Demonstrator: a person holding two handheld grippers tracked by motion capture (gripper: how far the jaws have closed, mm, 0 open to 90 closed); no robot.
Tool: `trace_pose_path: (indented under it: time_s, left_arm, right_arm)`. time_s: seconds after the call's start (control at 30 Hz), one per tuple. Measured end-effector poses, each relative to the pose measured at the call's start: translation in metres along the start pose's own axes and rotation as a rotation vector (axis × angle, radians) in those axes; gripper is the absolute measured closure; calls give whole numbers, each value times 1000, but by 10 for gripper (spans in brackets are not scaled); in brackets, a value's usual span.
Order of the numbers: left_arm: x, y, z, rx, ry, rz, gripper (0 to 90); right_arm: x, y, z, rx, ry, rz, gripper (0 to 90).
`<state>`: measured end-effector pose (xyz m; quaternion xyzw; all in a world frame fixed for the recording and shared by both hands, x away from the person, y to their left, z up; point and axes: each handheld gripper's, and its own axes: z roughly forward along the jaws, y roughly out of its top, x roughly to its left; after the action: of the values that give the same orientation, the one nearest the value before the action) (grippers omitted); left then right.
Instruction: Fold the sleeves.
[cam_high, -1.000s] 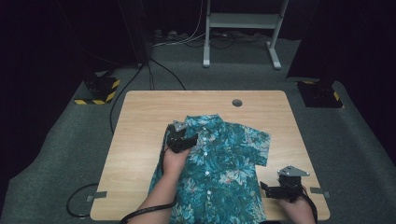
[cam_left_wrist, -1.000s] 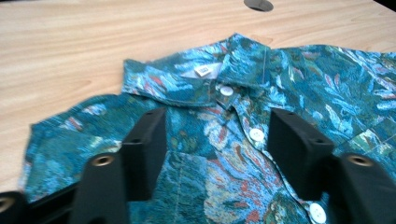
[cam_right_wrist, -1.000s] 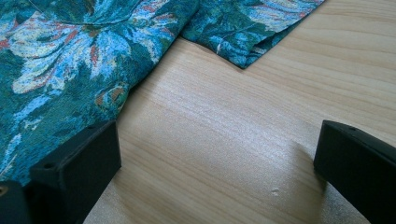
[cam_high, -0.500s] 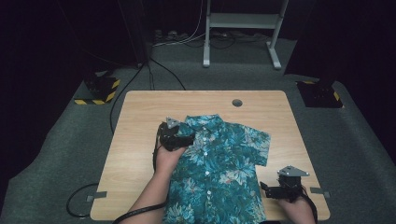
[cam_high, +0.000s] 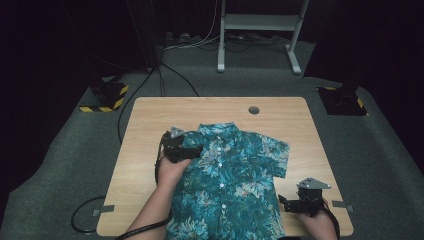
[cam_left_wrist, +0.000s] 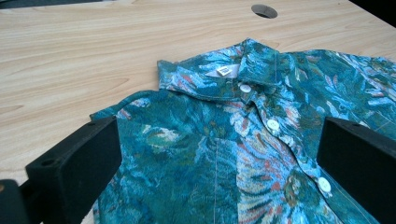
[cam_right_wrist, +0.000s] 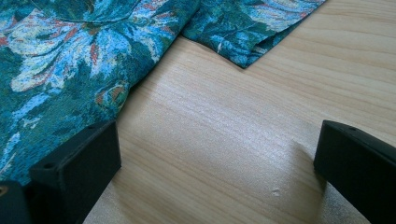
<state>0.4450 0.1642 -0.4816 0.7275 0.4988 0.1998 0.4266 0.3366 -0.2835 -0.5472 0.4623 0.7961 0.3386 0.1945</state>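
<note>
Nearest the person, at the right front corner of the surface (cam_high: 150, 120), the right hand-held gripper (cam_high: 292, 204) sits just beside the hem edge of the shirt (cam_high: 235, 180). Its position matches the frame one second earlier. In the right gripper view its jaws stand spread, with bare wood between them and the shirt fabric (cam_right_wrist: 70, 51) lying beyond the left jaw; nothing is pinched.

The shirt, a teal floral short-sleeved garment, lies flat and buttoned on the middle of the surface, collar toward the far edge and hem at the near edge. The sleeve on the right of the high view is spread out to the side; the sleeve on the left is folded in over the body.

Farther along, the left hand-held gripper (cam_high: 192, 150) is over the shoulder of the shirt on the left of the high view, just short of the collar (cam_high: 217, 131). Compared with the earlier frames it has shifted outward, toward the left edge of the shirt, and slightly up. Its jaws have just been opening and now stand spread wide. In the left gripper view the shirt's shoulder and button placket (cam_left_wrist: 273, 124) lie flat below and between the jaws, with neither pad pressing on the cloth.

Beyond the collar, a round cable hole (cam_high: 254, 110) sits in the surface near the far edge.
</note>
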Motion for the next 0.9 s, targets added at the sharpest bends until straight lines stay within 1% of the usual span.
trace_pose_path:
  time_s: [0.13,0.17,0.3,0.47,0.9]
  left_arm:
    - [3,-3,-4,-5,-5,2,5]
    - [4,-4,-7,-8,2,5,5]
    - [8,-10,-12,-8,1,9,5]
    - [14,-15,-17,-9,-9,-4,5]
    - [23,-29,-31,-6,-21,-14,5]
  right_arm:
    - [0,0,0,0,-1,1,2]
    - [0,0,0,0,-2,1,2]
    - [0,0,0,0,-2,4,2]
    - [0,0,0,0,-3,3,2]
    - [1,0,0,3,-3,-1,1]
